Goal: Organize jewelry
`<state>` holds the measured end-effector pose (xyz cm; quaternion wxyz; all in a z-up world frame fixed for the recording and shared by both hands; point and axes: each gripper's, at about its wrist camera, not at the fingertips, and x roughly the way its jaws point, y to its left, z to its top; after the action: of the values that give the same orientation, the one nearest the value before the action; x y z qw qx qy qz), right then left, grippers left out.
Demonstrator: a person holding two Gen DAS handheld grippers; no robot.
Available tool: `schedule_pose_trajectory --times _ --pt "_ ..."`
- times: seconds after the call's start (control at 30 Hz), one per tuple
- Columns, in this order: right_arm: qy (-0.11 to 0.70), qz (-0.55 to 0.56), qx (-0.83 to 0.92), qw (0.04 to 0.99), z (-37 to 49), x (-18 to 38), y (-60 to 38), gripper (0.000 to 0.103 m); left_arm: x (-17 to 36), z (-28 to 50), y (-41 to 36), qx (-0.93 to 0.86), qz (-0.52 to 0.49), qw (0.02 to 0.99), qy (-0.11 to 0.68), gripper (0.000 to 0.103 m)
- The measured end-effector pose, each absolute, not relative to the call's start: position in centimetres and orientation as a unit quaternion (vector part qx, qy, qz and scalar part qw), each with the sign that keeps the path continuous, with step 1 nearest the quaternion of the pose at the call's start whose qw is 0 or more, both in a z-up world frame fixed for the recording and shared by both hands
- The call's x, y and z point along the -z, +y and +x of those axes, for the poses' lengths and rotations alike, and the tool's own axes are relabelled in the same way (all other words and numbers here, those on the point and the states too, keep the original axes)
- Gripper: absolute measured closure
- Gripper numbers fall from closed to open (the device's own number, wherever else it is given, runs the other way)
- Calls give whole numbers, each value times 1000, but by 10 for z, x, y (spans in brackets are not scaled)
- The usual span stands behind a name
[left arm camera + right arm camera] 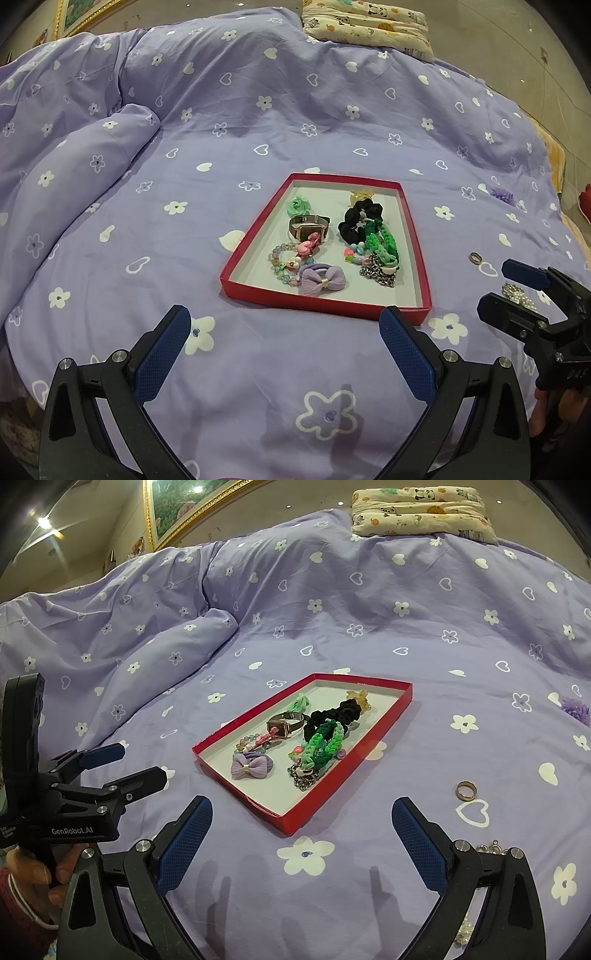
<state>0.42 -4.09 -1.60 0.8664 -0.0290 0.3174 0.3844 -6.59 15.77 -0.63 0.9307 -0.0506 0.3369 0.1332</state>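
Observation:
A red-rimmed tray [255,243] [369,755] lies on the purple bedspread. It holds a watch [309,227], a purple bow [324,280] [252,765], a green braided band [382,243] [323,744], a black scrunchie [360,216], a bead bracelet and a chain. A ring [475,258] [466,791] lies on the bed right of the tray. A pearl piece [517,295] [489,848] lies by the right gripper. My left gripper [284,339] [123,762] is open and empty in front of the tray. My right gripper [301,829] [495,288] is open and empty, near the ring.
A purple flower piece [501,195] [576,709] lies far right on the bed. A folded duvet ridge [74,155] rises at the left. A patterned pillow [421,511] lies at the head. A framed picture [177,506] hangs behind.

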Motion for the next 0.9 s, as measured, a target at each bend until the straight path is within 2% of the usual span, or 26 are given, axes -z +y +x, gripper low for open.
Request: schedule_pose_trajectory --times 0.9 --pt "316 -29 -390 865 4 15 -36 4 7 -65 161 -135 -44 932 333 0"
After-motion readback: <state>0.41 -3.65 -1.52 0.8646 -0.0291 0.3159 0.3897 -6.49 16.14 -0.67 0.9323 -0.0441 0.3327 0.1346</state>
